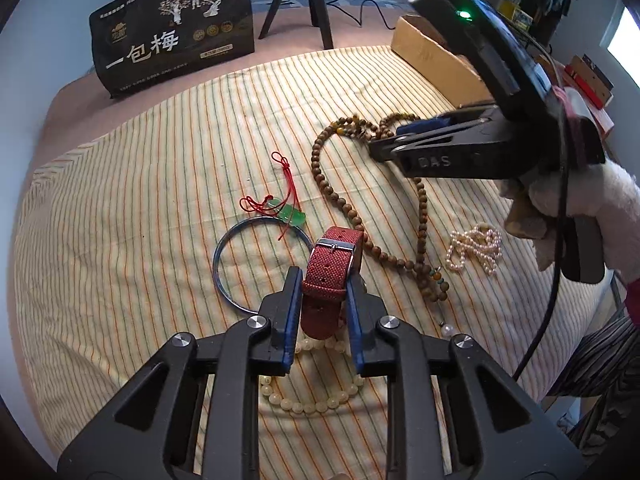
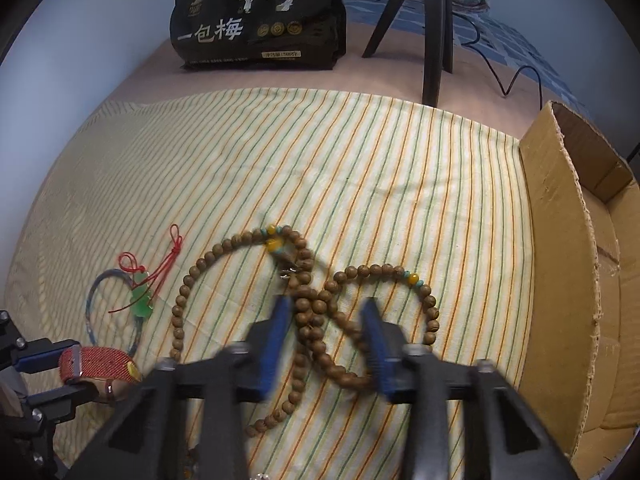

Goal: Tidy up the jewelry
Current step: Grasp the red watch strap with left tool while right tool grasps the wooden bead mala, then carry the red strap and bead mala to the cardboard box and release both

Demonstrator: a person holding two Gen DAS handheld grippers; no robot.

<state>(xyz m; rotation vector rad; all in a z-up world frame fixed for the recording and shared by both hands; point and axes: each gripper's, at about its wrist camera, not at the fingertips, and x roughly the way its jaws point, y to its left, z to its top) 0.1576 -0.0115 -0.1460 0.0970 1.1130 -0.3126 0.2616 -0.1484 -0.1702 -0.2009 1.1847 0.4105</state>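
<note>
My left gripper [image 1: 324,280] is shut on a red woven watch strap [image 1: 330,268] and holds it just above the striped cloth [image 1: 140,200]; the strap also shows in the right wrist view [image 2: 96,364]. My right gripper [image 2: 326,308] is open, its fingers astride a tangle of the long brown wooden bead necklace [image 2: 316,320], which also shows in the left wrist view [image 1: 320,168]. A green pendant on red cord [image 1: 292,216], a blue bangle [image 1: 224,256], a pearl strand [image 1: 476,248] and a pale bead bracelet [image 1: 312,400] lie on the cloth.
An open cardboard box [image 2: 576,264] stands at the cloth's right edge. A black snack bag [image 2: 260,20] and a tripod [image 2: 432,32] stand at the back. A black cable [image 2: 508,76] runs behind the tripod.
</note>
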